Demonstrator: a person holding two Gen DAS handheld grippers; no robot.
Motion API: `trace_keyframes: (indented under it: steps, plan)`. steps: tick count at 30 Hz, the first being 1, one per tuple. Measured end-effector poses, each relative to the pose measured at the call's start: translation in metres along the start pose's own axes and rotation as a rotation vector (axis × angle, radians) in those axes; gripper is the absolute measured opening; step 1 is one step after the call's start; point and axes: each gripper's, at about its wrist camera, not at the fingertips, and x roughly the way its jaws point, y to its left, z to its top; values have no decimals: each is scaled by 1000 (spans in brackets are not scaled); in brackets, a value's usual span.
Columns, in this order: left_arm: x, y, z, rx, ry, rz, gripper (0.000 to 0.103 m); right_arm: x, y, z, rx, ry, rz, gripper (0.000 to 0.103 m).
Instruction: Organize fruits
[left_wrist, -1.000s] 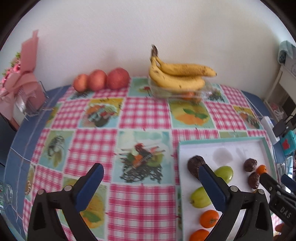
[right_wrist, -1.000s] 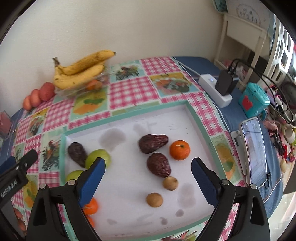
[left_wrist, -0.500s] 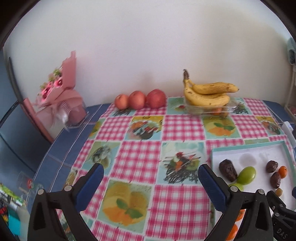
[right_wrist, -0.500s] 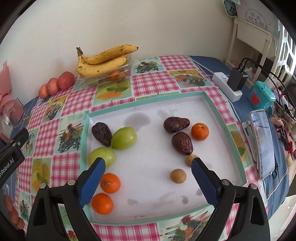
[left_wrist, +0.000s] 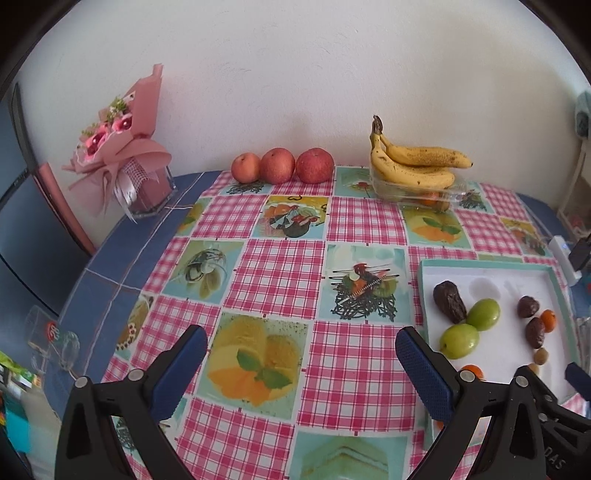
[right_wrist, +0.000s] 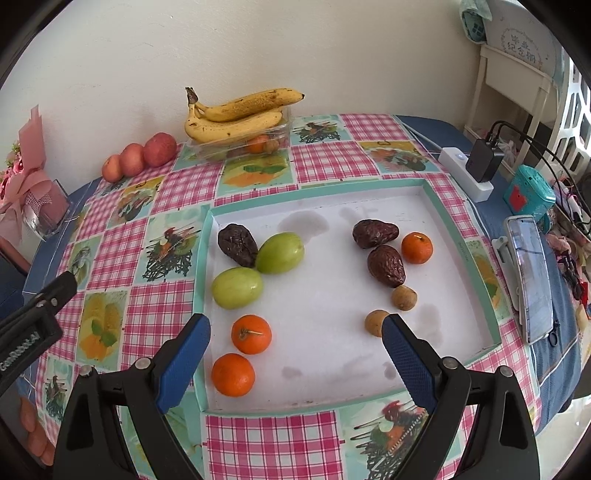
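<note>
A white tray with a teal rim (right_wrist: 436, 195) lies on the checked tablecloth. It holds two green fruits (right_wrist: 279, 253), three dark wrinkled fruits (right_wrist: 237, 244), three oranges (right_wrist: 251, 334) and two small brown fruits (right_wrist: 404, 297). My right gripper (right_wrist: 295, 338) hangs open above the tray's near edge, with nothing between its fingers. My left gripper (left_wrist: 301, 352) is open over the tablecloth, left of the tray (left_wrist: 424, 295). Bananas (right_wrist: 236, 118) rest on a clear box at the back. Three red apples (left_wrist: 280, 166) line the wall.
A pink bouquet (left_wrist: 118, 147) stands at the back left. A white power strip with a black charger (right_wrist: 476, 166), a teal box (right_wrist: 530, 194) and a phone (right_wrist: 530, 273) lie right of the tray. A white shelf (right_wrist: 513, 88) stands behind them.
Both grippers have drawn back and up from the table, so more of the tray and cloth shows. The left one swung leftward, off the tray. Both stayed open.
</note>
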Motion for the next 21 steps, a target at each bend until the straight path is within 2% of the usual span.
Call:
trace_keyframes:
  steps: [9, 16, 21]
  plan:
    - [-7, 24, -10, -42, 46, 25, 103, -13, 7, -11, -12, 3, 11, 94]
    - [-6, 37, -23, -37, 128, 32, 103, -27, 18, -20, -45, -12, 25, 94]
    - [-15, 45, -29, -35, 122, 18, 103, -36, 23, -24, -68, -30, 14, 94]
